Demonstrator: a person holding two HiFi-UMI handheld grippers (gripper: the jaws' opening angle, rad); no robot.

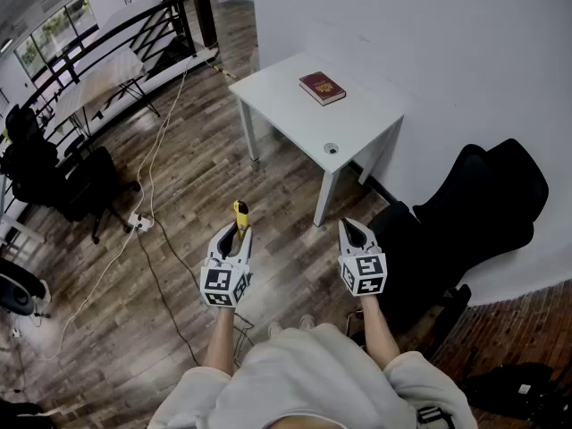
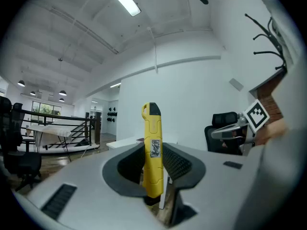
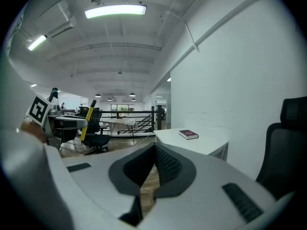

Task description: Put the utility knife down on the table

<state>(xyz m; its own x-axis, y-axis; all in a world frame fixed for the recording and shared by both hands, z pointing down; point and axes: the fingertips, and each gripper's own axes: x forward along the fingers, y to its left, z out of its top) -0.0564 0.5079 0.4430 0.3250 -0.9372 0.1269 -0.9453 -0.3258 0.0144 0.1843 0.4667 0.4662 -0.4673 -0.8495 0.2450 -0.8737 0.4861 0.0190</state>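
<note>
I hold the left gripper out over the wood floor, its jaws clamped on the yellow utility knife, which stands upright between them. My right gripper is level beside it, jaws together, empty. The white table, bearing a red book, stands ahead.

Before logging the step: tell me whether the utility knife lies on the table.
No, the utility knife stands gripped in the left claw, short of the white table.
</note>
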